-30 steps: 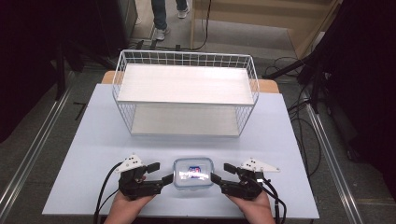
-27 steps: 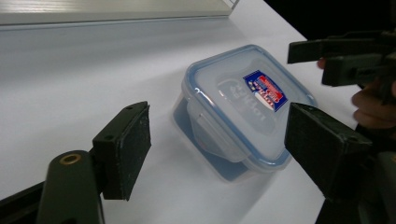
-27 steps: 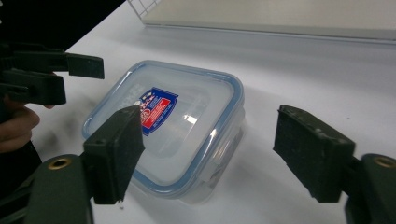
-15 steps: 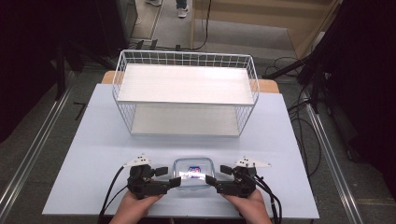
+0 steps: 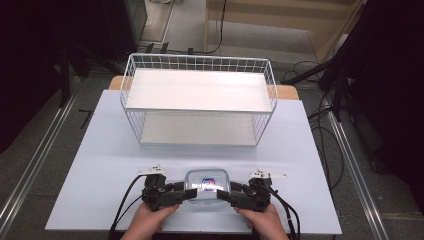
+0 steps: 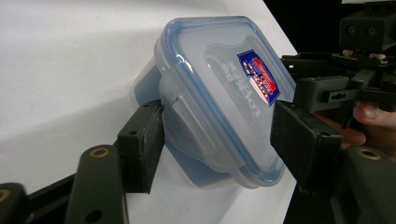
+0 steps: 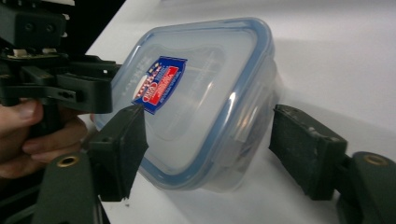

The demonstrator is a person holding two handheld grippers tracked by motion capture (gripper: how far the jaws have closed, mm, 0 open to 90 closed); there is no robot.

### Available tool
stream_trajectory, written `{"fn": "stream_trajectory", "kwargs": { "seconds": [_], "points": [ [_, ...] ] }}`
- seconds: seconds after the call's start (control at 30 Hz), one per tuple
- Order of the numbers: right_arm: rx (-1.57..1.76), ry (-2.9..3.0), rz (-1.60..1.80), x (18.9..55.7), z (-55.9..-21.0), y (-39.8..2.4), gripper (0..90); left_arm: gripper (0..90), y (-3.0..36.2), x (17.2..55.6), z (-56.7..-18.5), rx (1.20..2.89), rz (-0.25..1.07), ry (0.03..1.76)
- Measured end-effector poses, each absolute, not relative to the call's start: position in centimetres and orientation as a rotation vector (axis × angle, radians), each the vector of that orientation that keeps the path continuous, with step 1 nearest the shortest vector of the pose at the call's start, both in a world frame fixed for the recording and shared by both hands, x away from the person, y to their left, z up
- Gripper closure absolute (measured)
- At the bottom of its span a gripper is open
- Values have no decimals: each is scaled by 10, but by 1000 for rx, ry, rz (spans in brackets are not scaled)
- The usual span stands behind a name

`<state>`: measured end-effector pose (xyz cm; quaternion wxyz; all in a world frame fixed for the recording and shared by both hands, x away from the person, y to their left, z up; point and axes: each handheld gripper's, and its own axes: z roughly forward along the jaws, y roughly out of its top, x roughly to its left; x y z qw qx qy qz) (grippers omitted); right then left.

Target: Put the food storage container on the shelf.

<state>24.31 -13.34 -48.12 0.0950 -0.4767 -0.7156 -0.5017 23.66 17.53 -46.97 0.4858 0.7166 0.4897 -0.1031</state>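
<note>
Container (image 5: 207, 186) with blue-rimmed lid sits at table's (image 5: 100, 150) 6 o'clock edge, wire rack (image 5: 199, 100) at 12. My left gripper (image 6: 217, 135) straddles side latch, jaws just closing, pads not seated. My right gripper (image 7: 210, 149) likewise: jaws part-open, gap visible at far pad. Advice: centre pads on latches, squeeze evenly, lift level.

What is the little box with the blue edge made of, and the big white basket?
The box looks like clear, slightly cloudy plastic: the table shows through it, and its lid is glossy. The basket looks like thin white-coated metal wire, though that's a guess from its grid.
</note>
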Motion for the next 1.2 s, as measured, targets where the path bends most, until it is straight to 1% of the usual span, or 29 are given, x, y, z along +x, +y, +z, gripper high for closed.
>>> {"fn": "stream_trajectory", "kwargs": {
  "seconds": [0.07, 0.1, 0.13, 0.17, 0.2, 0.23, 0.27, 0.4, 0.53, 0.73, 0.9, 1.2],
  "points": [
    [-1417, -2095, -1493, 244, -482, -134, 322, 373, 175, 237, -470, 1740, -256, 1189],
    [-1417, -2095, -1493, 244, -482, -134, 322, 373, 175, 236, -470, 1736, -257, 1183],
    [-1418, -2087, -1504, 244, -482, -135, 334, 395, 176, 236, -469, 1726, -253, 1180],
    [-1421, -2065, -1518, 244, -481, -137, 379, 449, 177, 236, -468, 1721, -253, 1175],
    [-1421, -2065, -1518, 244, -481, -137, 379, 449, 177, 235, -467, 1719, -248, 1172],
    [-1428, -2061, -1539, 243, -479, -139, 427, 459, 177, 234, -467, 1722, -239, 1166],
    [-1428, -2061, -1539, 243, -479, -139, 427, 465, 177, 234, -467, 1722, -239, 1166],
    [-1425, -2039, -1558, 241, -477, -144, 480, 501, 179, 230, -464, 1719, -228, 1153],
    [-1419, -2023, -1570, 237, -477, -147, 502, 525, 179, 226, -461, 1730, -213, 1131],
    [-1420, -2025, -1572, 234, -475, -148, 512, 536, 178, 223, -460, 1735, -192, 1119],
    [-1421, -2026, -1583, 233, -473, -148, 517, 542, 175, 220, -456, 1758, -133, 1091],
    [-1420, -2042, -1589, 231, -472, -148, 517, 543, 174, 218, -455, 1772, -122, 1079]
  ]
}}
